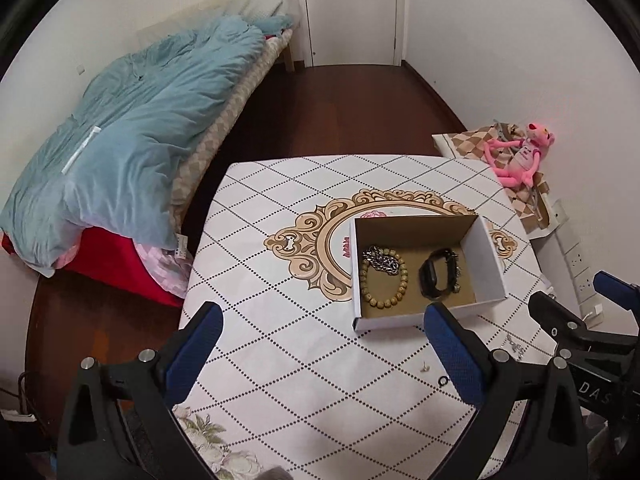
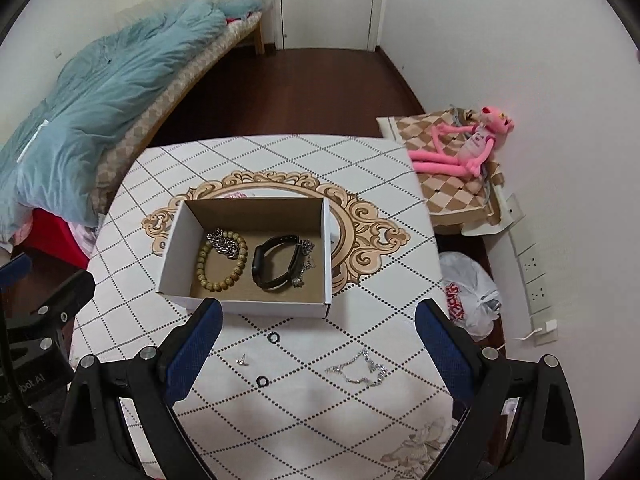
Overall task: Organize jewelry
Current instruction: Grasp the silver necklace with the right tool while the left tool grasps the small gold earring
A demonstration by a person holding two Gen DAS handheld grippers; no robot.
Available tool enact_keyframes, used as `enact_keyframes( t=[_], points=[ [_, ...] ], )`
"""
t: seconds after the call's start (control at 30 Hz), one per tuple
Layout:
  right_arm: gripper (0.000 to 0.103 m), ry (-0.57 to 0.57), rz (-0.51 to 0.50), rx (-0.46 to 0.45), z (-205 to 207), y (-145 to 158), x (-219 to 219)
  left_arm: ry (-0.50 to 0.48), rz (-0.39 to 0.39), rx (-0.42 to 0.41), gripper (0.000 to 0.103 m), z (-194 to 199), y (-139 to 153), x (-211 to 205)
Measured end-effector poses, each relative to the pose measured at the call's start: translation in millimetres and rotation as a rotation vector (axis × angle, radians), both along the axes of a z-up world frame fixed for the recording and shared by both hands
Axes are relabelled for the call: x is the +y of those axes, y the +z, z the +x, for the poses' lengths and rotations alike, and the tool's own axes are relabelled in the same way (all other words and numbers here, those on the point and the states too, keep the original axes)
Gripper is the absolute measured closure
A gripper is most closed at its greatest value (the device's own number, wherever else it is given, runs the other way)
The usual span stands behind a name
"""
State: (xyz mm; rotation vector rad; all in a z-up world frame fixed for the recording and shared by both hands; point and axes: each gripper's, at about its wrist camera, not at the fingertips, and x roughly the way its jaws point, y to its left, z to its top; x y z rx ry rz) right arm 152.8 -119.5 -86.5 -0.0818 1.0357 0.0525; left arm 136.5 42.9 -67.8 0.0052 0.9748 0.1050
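An open cardboard box [image 2: 324, 240] [image 1: 486, 256] stands on the patterned table. It holds a bead bracelet [image 2: 218, 280] [image 1: 400, 284], a steel chain [image 2: 224, 244] and a black band [image 2: 276, 264] [image 1: 436, 276]. On the cloth in front of the box lie two black rings [image 2: 273, 337] [image 2: 261, 381], a small stud [image 2: 241, 360] [image 1: 425, 367] and a thin silver chain [image 2: 360, 368]. My right gripper [image 2: 316, 320] is open and empty above them. My left gripper [image 1: 324, 320] is open and empty, left of the box.
The table [image 2: 360, 160] is covered by a white diamond-patterned cloth. A bed with a blue quilt [image 1: 132, 136] stands to the left. A pink plush toy [image 2: 460, 148] lies on a checkered cushion at right. A plastic bag [image 2: 468, 292] sits beside the table.
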Motion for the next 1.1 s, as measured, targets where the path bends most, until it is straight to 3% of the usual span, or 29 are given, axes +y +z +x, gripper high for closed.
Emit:
enact_keyframes(
  t=[0.27,0.47,0.6,0.73,0.77,0.83,0.93,1.1],
  points=[
    [0.005,-0.001,0.028,-0.047,-27.7,25.6,-1.7,-0.012,-0.012,-0.034,0.0,-19.2,16.9,-4.8],
    [0.005,-0.036,0.091,-0.021,-34.6,16.0,-18.9,0.002,-0.057,-0.028,0.0,-20.1,3.3,-3.7],
    [0.005,-0.113,0.14,0.038,-33.7,-13.3,-50.4,0.015,-0.015,-0.01,0.0,-16.9,-20.6,-10.1],
    [0.006,-0.221,0.173,0.123,-30.1,-62.4,-93.0,0.024,0.008,0.064,0.0,-11.1,-61.5,-15.7],
    [0.009,-0.236,0.181,0.131,-30.6,-71.0,-99.3,0.025,0.01,0.079,0.0,-10.5,-71.1,-16.0],
    [0.027,-0.272,0.187,0.173,-29.3,-98.1,-113.7,0.029,0.022,0.119,0.0,-9.6,-90.0,-18.3],
    [0.035,-0.288,0.196,0.217,-27.1,-130.1,-121.9,0.027,0.037,0.165,0.0,-10.0,-112.9,-21.7],
    [0.04,-0.275,0.172,0.224,-21.3,-156.2,-116.4,0.028,0.048,0.2,0.0,-9.6,-130.5,-23.8]
  ],
)
